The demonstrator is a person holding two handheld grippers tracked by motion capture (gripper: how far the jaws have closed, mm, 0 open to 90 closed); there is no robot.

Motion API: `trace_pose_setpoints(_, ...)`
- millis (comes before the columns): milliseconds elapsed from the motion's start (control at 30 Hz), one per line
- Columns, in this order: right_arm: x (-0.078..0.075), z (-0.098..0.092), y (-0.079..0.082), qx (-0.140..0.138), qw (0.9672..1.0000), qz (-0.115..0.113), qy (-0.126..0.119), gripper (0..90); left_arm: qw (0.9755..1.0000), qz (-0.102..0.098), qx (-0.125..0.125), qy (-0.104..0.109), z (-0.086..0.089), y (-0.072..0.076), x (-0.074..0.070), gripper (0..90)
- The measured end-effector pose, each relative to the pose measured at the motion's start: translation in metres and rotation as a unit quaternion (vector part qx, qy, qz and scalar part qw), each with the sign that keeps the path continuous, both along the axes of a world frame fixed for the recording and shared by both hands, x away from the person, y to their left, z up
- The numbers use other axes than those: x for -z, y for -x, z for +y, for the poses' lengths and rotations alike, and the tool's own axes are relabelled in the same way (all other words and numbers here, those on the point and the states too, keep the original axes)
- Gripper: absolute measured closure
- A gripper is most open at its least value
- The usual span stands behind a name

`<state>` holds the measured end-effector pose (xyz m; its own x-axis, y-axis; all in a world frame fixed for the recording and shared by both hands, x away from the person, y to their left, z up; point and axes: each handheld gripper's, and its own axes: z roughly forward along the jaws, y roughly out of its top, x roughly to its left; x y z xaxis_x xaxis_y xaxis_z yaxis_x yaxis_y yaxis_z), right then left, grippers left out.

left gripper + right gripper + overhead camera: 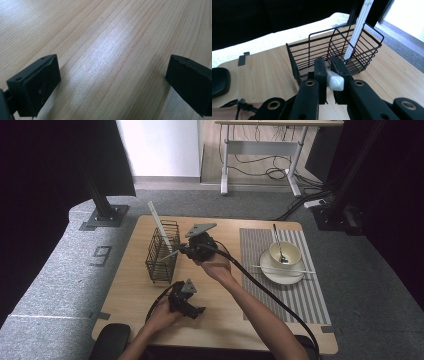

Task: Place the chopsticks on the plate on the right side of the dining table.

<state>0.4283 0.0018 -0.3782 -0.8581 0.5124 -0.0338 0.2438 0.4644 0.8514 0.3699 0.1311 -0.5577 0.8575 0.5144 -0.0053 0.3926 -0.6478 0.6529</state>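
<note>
My right gripper (pixel 183 251) hovers beside a black wire basket (pixel 162 255) at the table's left middle, shut on a white chopstick (pixel 170 254) whose tip points toward the basket. In the right gripper view the jaws (pixel 329 62) pinch that chopstick (pixel 335 82), with the basket (pixel 324 47) just beyond them. A second white chopstick (pixel 159 222) leans upright in the basket (pixel 358 30). My left gripper (pixel 199 311) rests low near the table's front edge. Its jaws (pixel 112 85) stand wide open over bare wood.
At the right, a striped placemat (pixel 310 290) carries a white plate (pixel 282 276) with a bowl (pixel 286 255), a spoon (pixel 276 240) in it and a chopstick (pixel 300 270) across the plate. A black pad (pixel 110 340) sits at the front left corner.
</note>
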Motion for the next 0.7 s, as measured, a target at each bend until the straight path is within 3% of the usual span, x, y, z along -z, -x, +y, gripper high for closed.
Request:
trace_pose_setpoints(200,-0.008,-0.009,0.005,-0.007,1.0,0.002,0.0,82.2,1.0,0.0,0.0,0.0,0.0,0.0,0.0,0.0)
trace_pose_setpoints(700,-0.031,-0.041,0.013,-0.004,0.9993,0.018,-0.033,82.2,1.0,0.001,0.0,0.0,0.0,0.0,0.0,0.0)
